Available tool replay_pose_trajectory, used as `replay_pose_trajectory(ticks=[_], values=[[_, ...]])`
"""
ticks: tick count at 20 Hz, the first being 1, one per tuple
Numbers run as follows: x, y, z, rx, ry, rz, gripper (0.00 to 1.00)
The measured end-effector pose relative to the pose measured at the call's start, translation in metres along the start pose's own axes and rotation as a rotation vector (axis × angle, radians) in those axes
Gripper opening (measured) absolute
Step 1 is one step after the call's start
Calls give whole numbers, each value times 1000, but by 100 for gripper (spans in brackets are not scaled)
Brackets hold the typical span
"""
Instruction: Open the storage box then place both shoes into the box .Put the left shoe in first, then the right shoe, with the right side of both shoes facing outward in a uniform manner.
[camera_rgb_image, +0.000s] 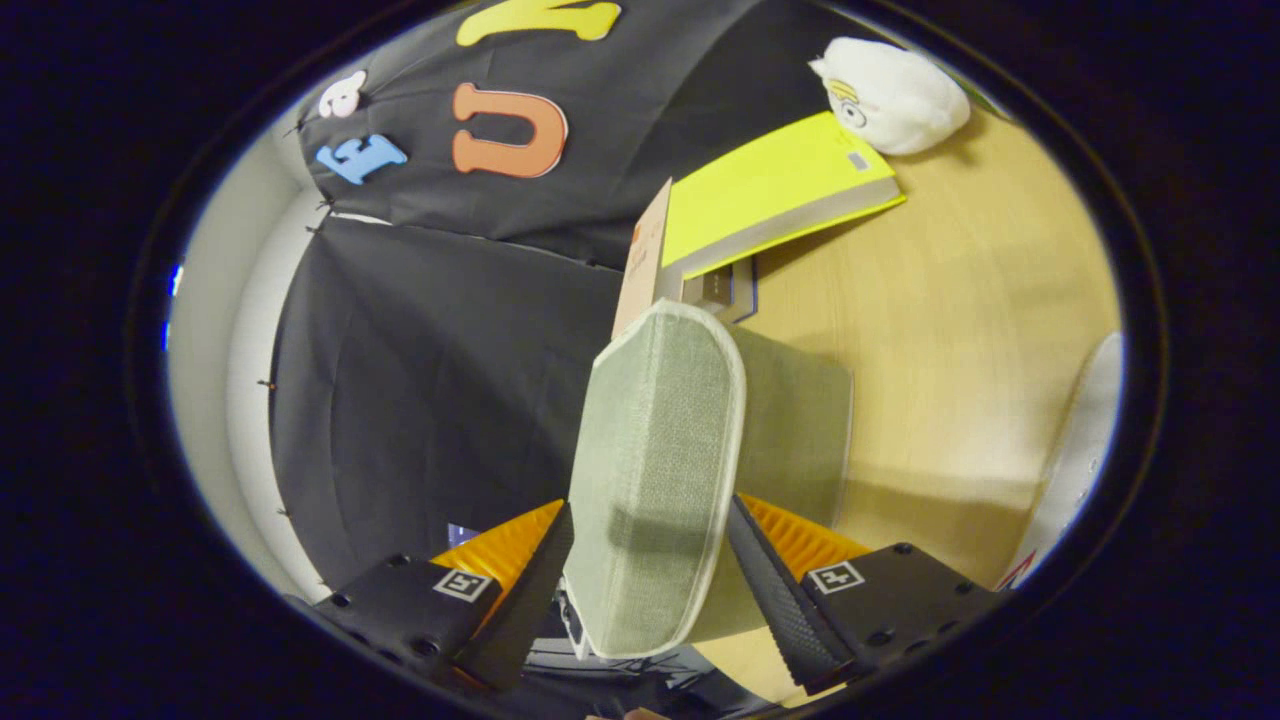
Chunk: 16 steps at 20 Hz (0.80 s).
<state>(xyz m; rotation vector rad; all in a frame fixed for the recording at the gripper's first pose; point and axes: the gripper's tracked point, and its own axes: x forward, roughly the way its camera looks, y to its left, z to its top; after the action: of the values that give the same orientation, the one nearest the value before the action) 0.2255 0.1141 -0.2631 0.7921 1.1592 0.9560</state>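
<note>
— What have the tongs (650, 570) got?
— They pinch the storage box's green fabric lid (655, 470), lower centre of the frame.
— And the box (795, 420)?
— Just behind the lid, on the table (960, 330).
</note>
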Motion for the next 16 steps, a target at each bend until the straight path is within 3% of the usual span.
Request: replay_pose_trajectory(ticks=[4,8,12,16], values=[[16,-6,-6,49,71,44,98],[14,-2,-7,95,73,38,85],[9,2,-8,64,68,-31,73],[2,4,-8,45,60,-124,67]])
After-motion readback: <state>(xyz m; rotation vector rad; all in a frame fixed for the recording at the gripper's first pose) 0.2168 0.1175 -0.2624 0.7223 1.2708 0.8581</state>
